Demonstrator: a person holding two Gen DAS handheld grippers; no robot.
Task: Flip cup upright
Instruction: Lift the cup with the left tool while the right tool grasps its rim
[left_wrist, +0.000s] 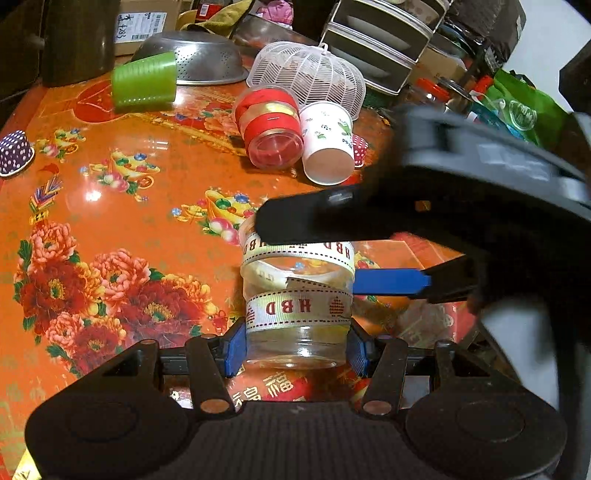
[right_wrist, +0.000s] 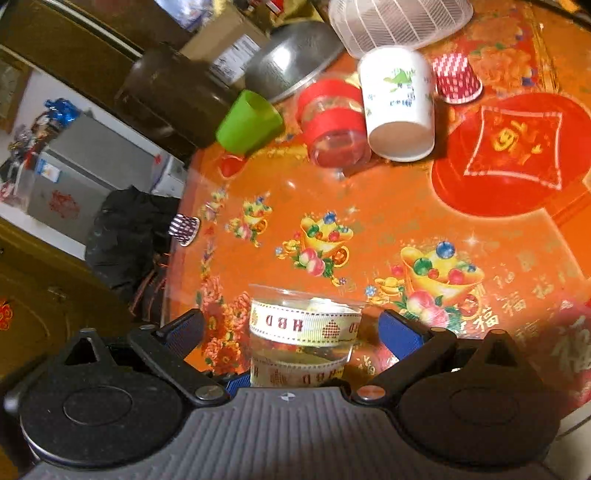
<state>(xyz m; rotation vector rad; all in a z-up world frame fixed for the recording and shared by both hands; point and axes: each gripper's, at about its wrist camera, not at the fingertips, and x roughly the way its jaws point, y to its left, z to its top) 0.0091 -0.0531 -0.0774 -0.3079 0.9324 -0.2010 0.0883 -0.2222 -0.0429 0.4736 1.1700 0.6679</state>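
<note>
A clear plastic cup (left_wrist: 297, 295) with white "HBD" ribbon bands stands between the blue pads of my left gripper (left_wrist: 295, 349), which is shut on its lower part. The cup's rim points away from the camera. My right gripper (right_wrist: 291, 332) is open, its blue pads apart on either side of the same cup (right_wrist: 303, 328) without touching it. In the left wrist view the right gripper (left_wrist: 369, 251) reaches in from the right, one finger over the cup's rim and one beside it.
On the orange flowered tablecloth (left_wrist: 129, 184) lie a red-banded clear cup (left_wrist: 271, 129), a white paper cup (left_wrist: 327, 146), a green cup (left_wrist: 144, 83), small paper liners (left_wrist: 14, 151), a metal colander (left_wrist: 192, 59) and a white mesh cover (left_wrist: 306, 70).
</note>
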